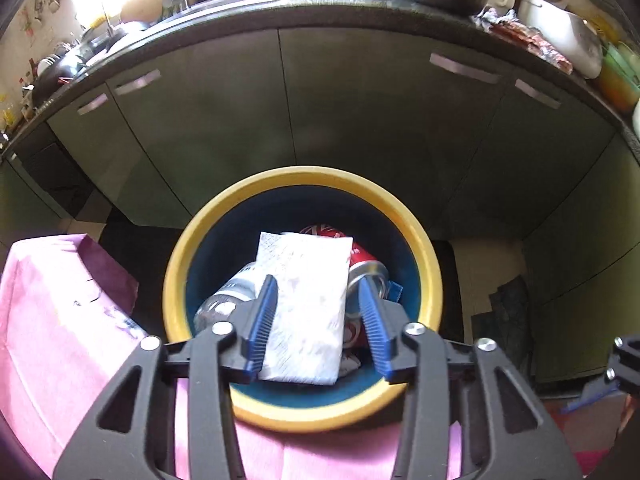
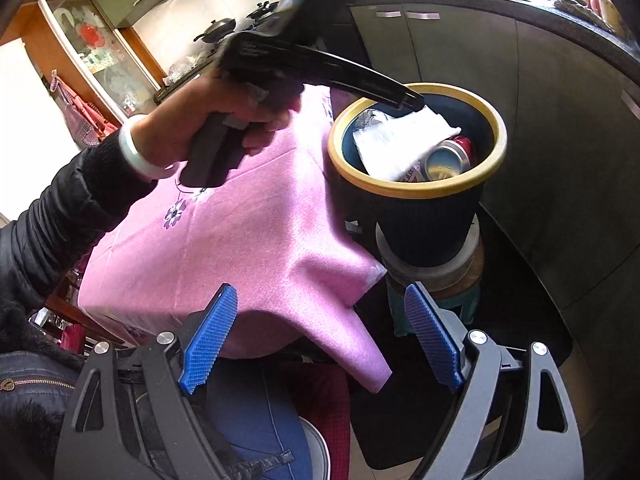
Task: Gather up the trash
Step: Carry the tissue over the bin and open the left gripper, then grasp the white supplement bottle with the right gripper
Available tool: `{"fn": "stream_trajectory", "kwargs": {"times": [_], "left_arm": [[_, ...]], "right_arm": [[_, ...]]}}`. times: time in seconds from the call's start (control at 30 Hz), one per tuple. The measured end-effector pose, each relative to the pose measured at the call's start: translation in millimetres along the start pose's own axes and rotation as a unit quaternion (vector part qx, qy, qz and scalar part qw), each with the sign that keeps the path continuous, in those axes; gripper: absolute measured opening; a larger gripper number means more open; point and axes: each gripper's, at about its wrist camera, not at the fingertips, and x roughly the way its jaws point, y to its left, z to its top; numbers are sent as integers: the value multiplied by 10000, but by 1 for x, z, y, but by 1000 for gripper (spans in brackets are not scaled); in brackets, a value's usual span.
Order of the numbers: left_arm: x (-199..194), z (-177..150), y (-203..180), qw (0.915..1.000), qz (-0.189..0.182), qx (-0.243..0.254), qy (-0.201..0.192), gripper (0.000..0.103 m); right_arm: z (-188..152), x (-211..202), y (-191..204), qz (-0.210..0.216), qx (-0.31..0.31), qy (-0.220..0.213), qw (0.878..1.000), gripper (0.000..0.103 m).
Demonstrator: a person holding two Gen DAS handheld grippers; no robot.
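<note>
Inside the yellow-rimmed dark bin (image 1: pixel 434 280), a white paper packet (image 1: pixel 304 304) lies on a red soda can (image 1: pixel 362 258) and a clear bottle (image 1: pixel 224 300); their print is unreadable. Left tongs (image 1: pixel 316 322) stand part open around the packet, one pad touching it, the other clear. Right tongs (image 2: pixel 320 340) gape wide, empty. Beside the bin lies a pink flower-embroidered cloth (image 2: pixel 224 240) on the worktop. Grey kitchen cabinets (image 1: pixel 360 112) stand behind, dishes crowding the counter (image 1: pixel 360 14).

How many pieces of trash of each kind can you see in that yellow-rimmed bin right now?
White paper napkin: 1
Red drink cans: 2, one lying behind the napkin, one partly under it
Clear plastic bottle: 1
Total: 4 visible in the bin; anything deeper is hidden.
</note>
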Motion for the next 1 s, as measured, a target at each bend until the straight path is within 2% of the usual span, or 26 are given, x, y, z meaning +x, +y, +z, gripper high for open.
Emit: {"fn": "stream_trajectory", "kwargs": {"times": [0.2,0.3,0.37,0.4,0.53,0.67,0.73,0.87,1.0], "left_arm": [[-101,-57,18,9960,144,-410,-786,63],[-160,-100,27,9886,495,-662,-1262,72],[-197,-130,31,9807,822,-818,-1571,79],[-215,-148,33,9758,1016,-913,-1706,83],[-268,-208,44,9554,1803,-1368,-1895,85],[-309,-278,63,9282,2409,-2136,-1866,88],[-325,-310,75,9142,2635,-2506,-1790,88],[-348,-377,91,8840,2953,-3245,-1616,89],[-359,-423,101,8607,3134,-3734,-1468,89]], "right_arm": [[4,10,9,170,-51,6,9998,85],[12,19,23,215,-251,81,9994,85],[18,24,34,240,-382,126,9989,85],[21,26,39,255,-447,138,9986,85],[38,41,63,214,-757,286,9965,86],[73,70,101,149,-1162,535,9917,86],[95,85,128,168,-1440,621,9875,86],[141,119,197,479,-1961,813,9760,86],[180,159,277,757,-2415,1108,9611,86]]}}
